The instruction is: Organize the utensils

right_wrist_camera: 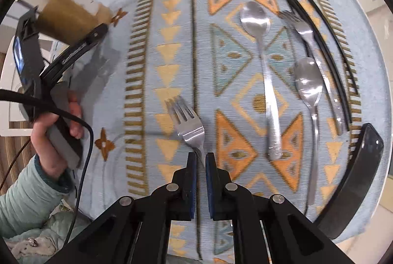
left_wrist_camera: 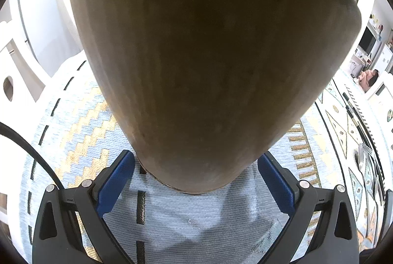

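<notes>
A: Right gripper [right_wrist_camera: 201, 160] status?

B: Jaws were nearly closed, blue pads pinching the neck of a fork [right_wrist_camera: 188, 125]. Tines stuck out ahead of my fingertips, pointing away from me, over the patterned tablecloth [right_wrist_camera: 152, 48].

A: Rest of the utensils?

B: All lying ahead and to the right of that gripper. A long spoon [right_wrist_camera: 264, 62], then a second spoon [right_wrist_camera: 310, 97] further right, another fork [right_wrist_camera: 304, 30] beyond it, and a pair of black chopsticks [right_wrist_camera: 316, 25] along the far right. Some of them overlapped; couldn't tell exactly which touched which.

A: Left gripper [left_wrist_camera: 196, 178]?

B: Jaws stood wide, one blue pad on each side of the base of a brown cup [left_wrist_camera: 211, 62]. The cup filled most of that camera's view. From the right camera it sat far to the left, held in my left hand [right_wrist_camera: 56, 131], raised off the cloth.
</notes>
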The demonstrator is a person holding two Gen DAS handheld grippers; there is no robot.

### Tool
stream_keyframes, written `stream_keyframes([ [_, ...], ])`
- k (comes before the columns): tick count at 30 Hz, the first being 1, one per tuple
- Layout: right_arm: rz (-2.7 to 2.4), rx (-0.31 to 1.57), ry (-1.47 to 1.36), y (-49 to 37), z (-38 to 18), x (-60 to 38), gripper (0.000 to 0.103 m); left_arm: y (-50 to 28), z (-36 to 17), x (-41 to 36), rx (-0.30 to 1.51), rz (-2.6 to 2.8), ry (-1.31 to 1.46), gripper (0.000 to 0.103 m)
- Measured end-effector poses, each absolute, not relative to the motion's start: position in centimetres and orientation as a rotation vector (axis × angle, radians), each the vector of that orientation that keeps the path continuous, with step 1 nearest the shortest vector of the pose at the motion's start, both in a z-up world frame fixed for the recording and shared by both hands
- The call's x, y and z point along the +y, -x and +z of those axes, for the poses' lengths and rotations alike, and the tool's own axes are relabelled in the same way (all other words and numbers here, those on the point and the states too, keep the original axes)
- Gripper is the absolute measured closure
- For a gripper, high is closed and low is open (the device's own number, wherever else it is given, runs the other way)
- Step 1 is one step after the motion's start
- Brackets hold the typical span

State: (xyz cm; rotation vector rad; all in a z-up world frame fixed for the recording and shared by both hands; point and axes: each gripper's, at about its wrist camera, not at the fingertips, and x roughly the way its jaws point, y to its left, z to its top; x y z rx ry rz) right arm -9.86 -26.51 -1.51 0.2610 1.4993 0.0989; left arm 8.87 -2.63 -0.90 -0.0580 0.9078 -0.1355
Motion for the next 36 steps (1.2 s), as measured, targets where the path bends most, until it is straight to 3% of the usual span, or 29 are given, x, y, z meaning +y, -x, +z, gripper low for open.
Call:
stream_keyframes([
  [5,0.074,1.491,-0.305,10.2,-1.6,-25.9,0.096,-8.7,-0.8,-1.9,0.907,-0.140,0.062,0.003],
  [8,0.054,1.512,-0.296,9.7,-0.8,-26.5,0.088,-8.6,-0.5,-1.8,0.905,-0.143,0.069,0.003],
  [10,0.044,1.529,-0.270,8.4,-0.3,-27.4,0.060,-8.7,-0.4,-1.8,0.904,-0.145,0.072,0.003],
  [11,0.043,1.525,-0.259,8.1,-0.1,-26.7,0.057,-8.7,-0.4,-1.6,0.903,-0.148,0.076,0.003],
  [15,-0.025,1.434,-0.080,7.1,0.7,-20.9,0.057,-8.5,-0.1,-0.9,0.900,-0.155,0.087,0.003],
  [18,-0.079,1.473,-0.046,5.9,-1.0,-19.0,0.059,-8.4,0.0,-0.8,0.901,-0.156,0.086,0.002],
  [24,-0.109,1.454,-0.115,5.1,-1.6,-18.1,0.082,-8.6,0.6,-0.7,0.905,-0.156,0.080,0.002],
  [29,-0.076,1.491,-0.183,4.3,-2.2,-19.3,0.084,-8.6,0.7,-0.6,0.906,-0.155,0.078,0.002],
  [36,-0.047,1.498,-0.064,3.2,-2.4,-17.7,0.084,-8.8,0.8,-0.7,0.906,-0.154,0.076,0.002],
])
